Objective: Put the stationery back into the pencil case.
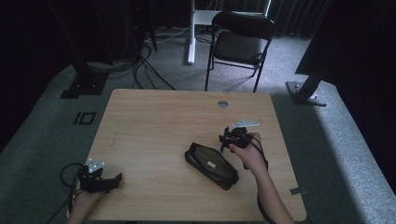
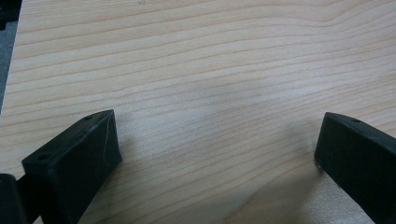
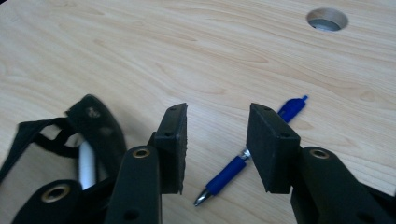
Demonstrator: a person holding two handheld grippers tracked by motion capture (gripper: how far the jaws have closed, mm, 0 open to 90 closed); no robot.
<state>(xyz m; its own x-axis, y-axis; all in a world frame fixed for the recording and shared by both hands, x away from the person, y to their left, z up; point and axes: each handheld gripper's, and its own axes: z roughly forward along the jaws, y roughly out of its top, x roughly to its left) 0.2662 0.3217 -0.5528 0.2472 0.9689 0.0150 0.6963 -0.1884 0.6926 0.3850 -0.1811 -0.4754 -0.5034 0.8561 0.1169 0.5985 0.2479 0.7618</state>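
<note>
Hovering with parted fingers, the right gripper (image 3: 217, 140) straddles the blue pen (image 3: 252, 151), whose long axis crosses the gap diagonally; left gripper (image 2: 215, 154), open, idles at the bench's near-left corner.

The blue pen (image 3: 252, 154) lay partly behind the right gripper's (image 3: 217, 140) jaw in the right gripper view, its middle covered, and in the high view it was too small to make out. Something white sat inside the black pouch (image 3: 88, 126), mostly hidden by the fabric; the pouch ran off the left edge. A pale label on the pouch was too small to read. The left gripper's (image 2: 217, 144) jaws were cut off at the bottom edge.
</note>
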